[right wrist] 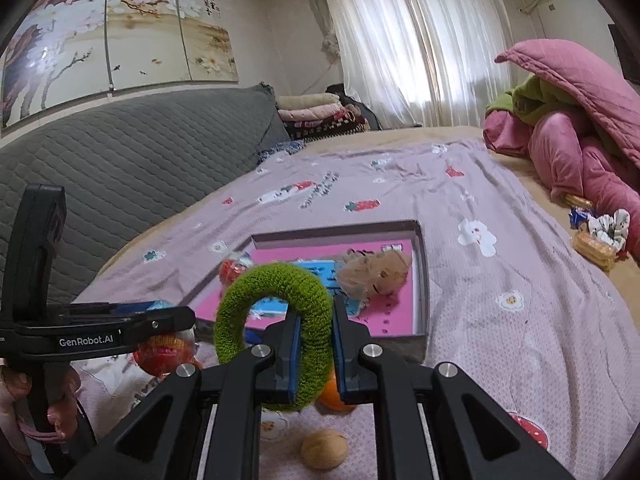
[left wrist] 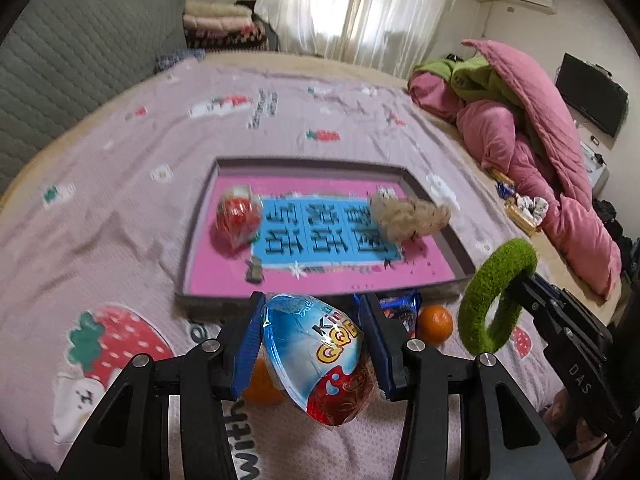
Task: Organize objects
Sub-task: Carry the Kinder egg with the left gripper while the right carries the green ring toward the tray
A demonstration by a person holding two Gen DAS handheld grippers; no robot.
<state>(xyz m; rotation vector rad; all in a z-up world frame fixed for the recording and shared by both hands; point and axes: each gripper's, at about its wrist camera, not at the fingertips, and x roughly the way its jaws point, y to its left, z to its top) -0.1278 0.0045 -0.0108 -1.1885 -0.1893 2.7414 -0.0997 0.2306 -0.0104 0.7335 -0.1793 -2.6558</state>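
The left tool (left wrist: 310, 344) is clamping a foil-wrapped egg (left wrist: 320, 364) across its width, blue pads pressing on both sides of the wrapper, and is holding it clear of the bed (left wrist: 120, 168), just short of the near wall of the box (left wrist: 460, 256). The right tool (right wrist: 314, 344) is pinching a green ring (right wrist: 276, 320) through one side of the loop, so the rest is standing up free above the pads. The egg is looking light and rigid-shelled under glossy film, so it is likely slippery and could crack or slide if squeezed harder; gripping across the widest part, as it is now, seems the safest hold. The ring is looking fuzzy, soft and light, squashing readily between the pads, so a pinch on any one section should be enough and nothing is at risk of breaking. Inside the box a red egg (left wrist: 236, 216) is lying at the left and a beige plush (left wrist: 408, 214) at the right, leaving the pink middle bare for both loads. Two oranges are lying on the bed near the left tool, one (left wrist: 436, 324) beside a blue wrapper (left wrist: 400, 308), the other (left wrist: 260, 384) partly hidden under the held egg; they should be firm and round, prone to rolling. A walnut (right wrist: 324, 448) is resting below the right tool, hard and small, best taken across the middle
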